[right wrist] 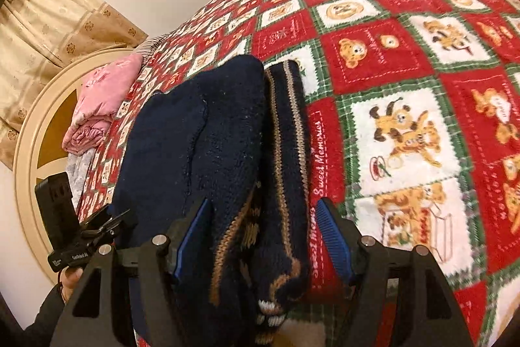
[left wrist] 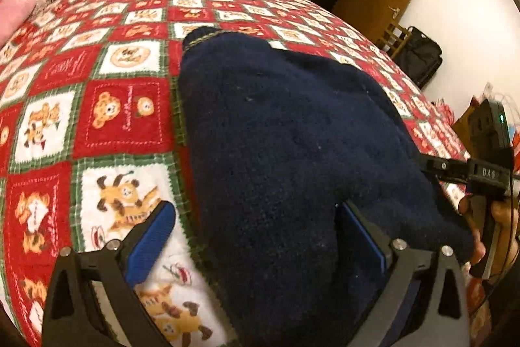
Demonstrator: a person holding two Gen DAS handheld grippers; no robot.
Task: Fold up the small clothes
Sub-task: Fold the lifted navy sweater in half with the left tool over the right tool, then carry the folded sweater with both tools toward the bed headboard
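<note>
A dark navy knitted sweater (left wrist: pixel 292 135) lies folded on a bed covered by a red, white and green quilt (left wrist: pixel 113 106) printed with bears. In the left wrist view the left gripper (left wrist: pixel 256 236) stands wide over the near left edge of the sweater: its left blue pad sits over bare quilt just beside the knit, while its right pad is pressed down into the navy fabric; the pads do not pinch anything. The right gripper (right wrist: pixel 263 236) is also parted, and its jaws straddle the sweater's thick folded edge, where tan and white stripes show. The left pad touches the knit; the right pad stands just clear of it, over the quilt. A folded pink cloth (right wrist: pixel 100 100) lies well apart near the bed's far edge.
</note>
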